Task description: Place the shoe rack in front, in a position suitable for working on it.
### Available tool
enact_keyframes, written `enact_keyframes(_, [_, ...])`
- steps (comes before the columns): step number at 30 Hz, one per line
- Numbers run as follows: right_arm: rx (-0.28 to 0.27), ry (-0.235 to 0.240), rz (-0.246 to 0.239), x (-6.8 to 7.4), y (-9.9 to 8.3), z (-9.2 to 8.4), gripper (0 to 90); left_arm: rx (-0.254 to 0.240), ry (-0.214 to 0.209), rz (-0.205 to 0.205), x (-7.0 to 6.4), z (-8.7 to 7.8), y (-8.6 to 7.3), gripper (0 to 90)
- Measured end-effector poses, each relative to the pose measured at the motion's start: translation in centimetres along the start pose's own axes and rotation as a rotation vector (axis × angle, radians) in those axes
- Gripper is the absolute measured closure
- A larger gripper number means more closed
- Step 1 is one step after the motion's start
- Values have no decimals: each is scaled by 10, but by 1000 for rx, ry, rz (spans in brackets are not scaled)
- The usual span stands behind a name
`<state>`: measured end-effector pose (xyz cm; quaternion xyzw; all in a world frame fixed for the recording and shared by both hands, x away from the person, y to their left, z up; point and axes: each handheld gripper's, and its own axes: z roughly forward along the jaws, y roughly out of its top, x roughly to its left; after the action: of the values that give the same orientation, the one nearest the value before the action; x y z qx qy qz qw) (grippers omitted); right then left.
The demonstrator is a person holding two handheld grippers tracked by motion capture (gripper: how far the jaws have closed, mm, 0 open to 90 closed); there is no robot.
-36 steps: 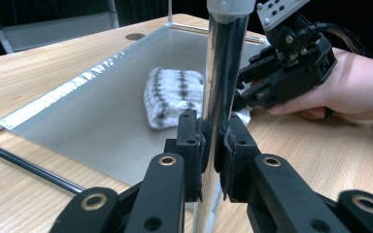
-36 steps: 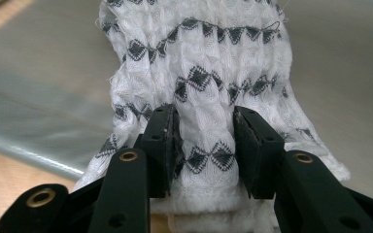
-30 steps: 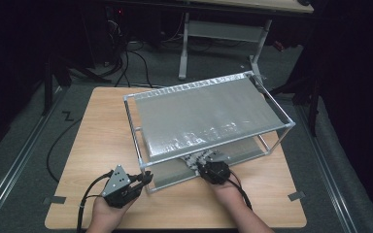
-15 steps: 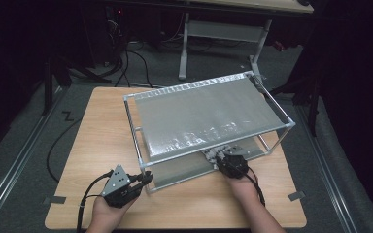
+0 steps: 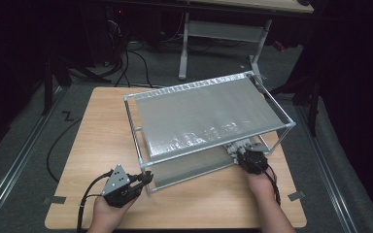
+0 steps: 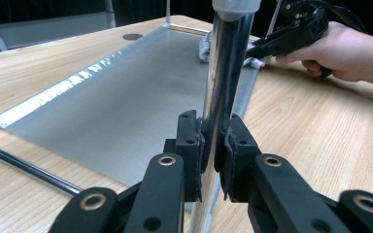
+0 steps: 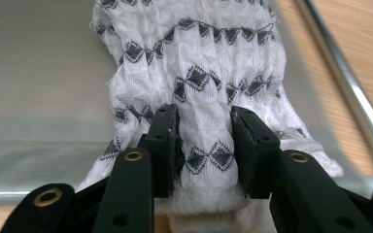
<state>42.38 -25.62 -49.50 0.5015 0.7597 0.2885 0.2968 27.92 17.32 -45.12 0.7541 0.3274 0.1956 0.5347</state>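
Note:
A two-tier metal rack (image 5: 209, 116) stands on the wooden table (image 5: 102, 126). My left gripper (image 5: 148, 178) (image 6: 214, 145) is shut on the rack's front left upright post (image 6: 226, 73), low down near the table. My right gripper (image 5: 236, 154) (image 7: 205, 145) reaches under the top shelf at the front right. It is shut on a bunched white cloth with black diamond marks (image 7: 194, 63) lying on the lower shelf (image 7: 39, 73). Its jaws have just closed a little tighter on that fold. The left gripper view shows the right gripper (image 6: 260, 48) and cloth (image 6: 205, 46) farther off.
The rack takes up the table's middle and right. Bare wood lies to the left of it and along the front edge (image 5: 199, 204). A thin rod of the rack (image 6: 29, 167) runs low by the left gripper. Table legs and cables (image 5: 141, 63) sit on the dark floor behind.
My right gripper has slid to the right along the rack's front, with the cloth. The left gripper has stayed on the post.

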Motion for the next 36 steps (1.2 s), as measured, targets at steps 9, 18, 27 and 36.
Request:
enact_keyframes(9, [-4,-68,72,-27,-5,1,634,-2,0,-5,0,0,0,804])
enact_keyframes(18, [-16,-80,93,-27,-7,3,637,-3,-20,-19,3,1,0,799])
enact_keyframes(27, [-17,-79,91,-24,-7,2,639,1,-13,8,2,0,0,806])
enact_keyframes(36, [-19,-41,51,-14,-6,0,636,0,-22,4,2,0,0,805])
